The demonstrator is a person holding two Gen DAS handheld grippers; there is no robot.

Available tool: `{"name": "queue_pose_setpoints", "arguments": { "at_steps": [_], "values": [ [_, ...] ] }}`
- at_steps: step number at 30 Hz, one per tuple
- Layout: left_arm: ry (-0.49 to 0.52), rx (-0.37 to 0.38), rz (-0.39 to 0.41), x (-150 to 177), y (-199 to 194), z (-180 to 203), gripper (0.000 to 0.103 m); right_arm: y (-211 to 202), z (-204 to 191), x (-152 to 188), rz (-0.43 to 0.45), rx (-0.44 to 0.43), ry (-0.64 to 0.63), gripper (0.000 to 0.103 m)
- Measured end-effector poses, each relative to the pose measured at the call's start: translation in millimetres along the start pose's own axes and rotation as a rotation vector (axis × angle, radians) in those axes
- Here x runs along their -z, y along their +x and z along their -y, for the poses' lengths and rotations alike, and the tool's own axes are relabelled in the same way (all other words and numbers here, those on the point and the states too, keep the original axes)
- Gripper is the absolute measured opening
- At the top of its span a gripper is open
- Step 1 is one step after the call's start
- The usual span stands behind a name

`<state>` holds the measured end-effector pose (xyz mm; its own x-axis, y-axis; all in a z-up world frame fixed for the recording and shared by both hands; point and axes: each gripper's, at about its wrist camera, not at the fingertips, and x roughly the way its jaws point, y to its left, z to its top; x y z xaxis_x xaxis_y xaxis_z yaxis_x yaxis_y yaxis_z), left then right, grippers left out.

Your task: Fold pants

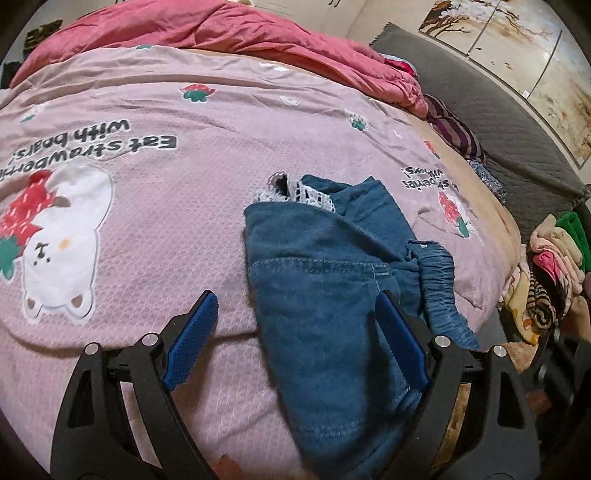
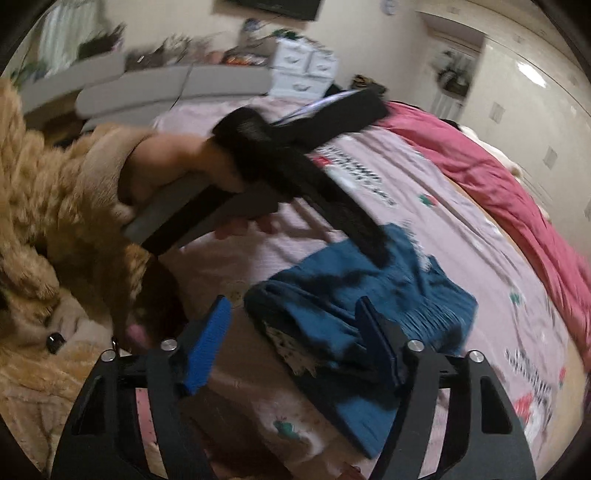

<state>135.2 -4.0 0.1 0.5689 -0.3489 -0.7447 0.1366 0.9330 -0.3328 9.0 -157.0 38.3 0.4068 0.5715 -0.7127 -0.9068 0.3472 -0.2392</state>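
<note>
I am looking down past my left gripper (image 1: pixel 295 332), and its blue pads are standing wide apart above the pants (image 1: pixel 332 280). One finger is hanging over bare bedspread (image 1: pixel 155 206) just beside the pants, the other is showing in front of the denim near the elastic waistband (image 1: pixel 437 273); I cannot tell whether that pad is touching the cloth, and nothing is being pinched between them.

My right gripper (image 2: pixel 291 332) is sitting partly open too (the view is smeared with blur), its jaws gaping over the near edge of the pants with a bunched fold of denim lying between the fingers. The pads are not pressing on it as far as I can make out.

The pants are lying roughly folded into a blue heap on the pink bedspread, a strip of white lace trim (image 1: pixel 314 195) peeking out at the heap's far end.

Beyond the pants, in the right wrist view, a hand (image 2: pixel 177 173) in a fuzzy tan sleeve (image 2: pixel 55 192) is gripping the handle of the left gripper. Farther past the pants, a rumpled red quilt (image 1: pixel 229 33) is lying along the far edge of the bed. Off to the side of the pants, beyond the mattress edge, a pile of clothes (image 1: pixel 554 266) is sitting.
</note>
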Motion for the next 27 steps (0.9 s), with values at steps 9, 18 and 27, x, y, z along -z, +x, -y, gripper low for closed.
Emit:
{"name": "queue_pose_setpoints", "arguments": {
  "at_steps": [9,18,27],
  "values": [
    [0.009,-0.044,-0.033,-7,26,-2,0.08,41,-13,8,-0.13,-0.032,-0.109,0.01],
    [0.007,-0.048,-0.026,-10,30,-3,0.08,48,-4,28,-0.15,-0.109,-0.001,0.013],
    [-0.001,-0.06,-0.02,-10,27,-1,0.08,24,7,27,-0.034,-0.182,0.074,0.039]
  ]
}}
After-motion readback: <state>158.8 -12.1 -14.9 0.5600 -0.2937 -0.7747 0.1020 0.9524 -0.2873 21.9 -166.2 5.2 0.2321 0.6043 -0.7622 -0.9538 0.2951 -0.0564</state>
